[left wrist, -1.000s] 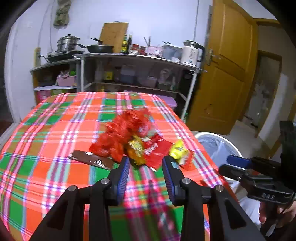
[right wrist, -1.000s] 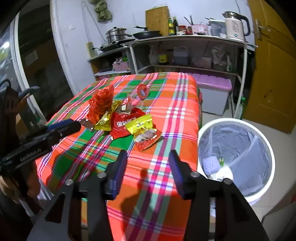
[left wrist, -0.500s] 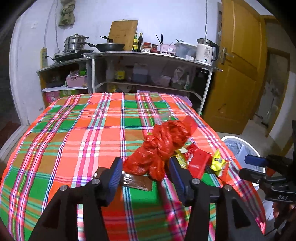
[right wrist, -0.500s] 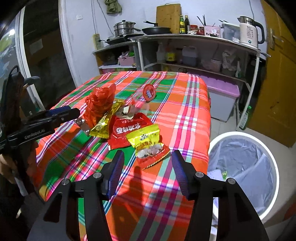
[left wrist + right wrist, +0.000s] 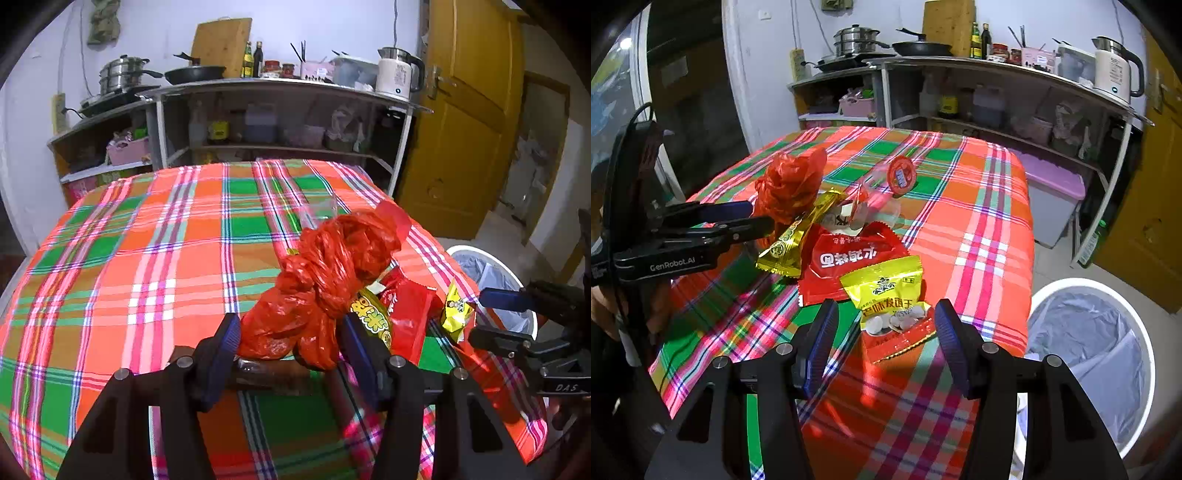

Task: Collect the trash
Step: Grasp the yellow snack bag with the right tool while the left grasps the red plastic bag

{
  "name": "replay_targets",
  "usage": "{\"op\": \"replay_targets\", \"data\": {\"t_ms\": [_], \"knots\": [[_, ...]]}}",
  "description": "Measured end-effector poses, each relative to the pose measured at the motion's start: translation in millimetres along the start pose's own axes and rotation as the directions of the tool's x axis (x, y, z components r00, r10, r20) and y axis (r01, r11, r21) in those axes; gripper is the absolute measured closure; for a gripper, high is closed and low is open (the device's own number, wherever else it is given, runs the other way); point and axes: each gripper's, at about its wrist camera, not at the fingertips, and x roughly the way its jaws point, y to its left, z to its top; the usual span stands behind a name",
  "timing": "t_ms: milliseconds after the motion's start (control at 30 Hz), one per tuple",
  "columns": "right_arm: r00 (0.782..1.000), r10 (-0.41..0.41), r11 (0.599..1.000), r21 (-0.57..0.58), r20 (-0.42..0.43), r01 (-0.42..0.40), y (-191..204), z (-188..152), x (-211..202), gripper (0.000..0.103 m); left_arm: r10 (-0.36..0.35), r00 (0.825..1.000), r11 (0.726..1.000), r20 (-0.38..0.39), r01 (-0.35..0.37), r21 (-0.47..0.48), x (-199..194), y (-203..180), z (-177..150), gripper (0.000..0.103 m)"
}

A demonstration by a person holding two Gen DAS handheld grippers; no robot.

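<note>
Left gripper point(image 5: 290, 341) advanced, fingers just widened around red bag point(image 5: 325, 284), hiding brown wrapper point(image 5: 273, 373); right gripper point(image 5: 884, 332) released.

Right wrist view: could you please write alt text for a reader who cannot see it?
The open right gripper frames a yellow snack packet on a plaid tablecloth, beside red wrappers. A lined white bin stands right; the left gripper reaches in.

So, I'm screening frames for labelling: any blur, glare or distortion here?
Left wrist view: strong fisheye bending of the shelf unit, dark corners, and slight softness low on the tablecloth; the red plastic bag is sharp. Right wrist view: same curvature, foil glare on the gold wrapper, and gripper shadow on the cloth in front.
</note>
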Motion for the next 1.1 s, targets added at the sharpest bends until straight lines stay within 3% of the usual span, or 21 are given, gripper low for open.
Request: {"op": "replay_targets", "data": {"t_ms": [433, 767, 1100], "knots": [[0.998, -0.020, 0.999, -0.027, -0.065, 0.018, -3.1, 6.0, 26.3, 0.048, 0.008, 0.999, 1.000, -0.043, -0.008, -0.018, 17.9, 5.7, 4.0, 0.046], [0.998, 0.002, 0.999, 0.035, -0.064, 0.000, -10.6, 6.5, 27.3, 0.059, 0.015, 1.000, 1.000, -0.015, -0.015, 0.001, 13.6, 2.1, 4.6, 0.071], [0.999, -0.003, 0.998, 0.057, -0.035, 0.005, -12.0, 5.0, 19.1, 0.062, 0.038, 0.999, 0.999, 0.029, -0.037, -0.021, -4.9, 4.0, -0.5, 0.075]]}}
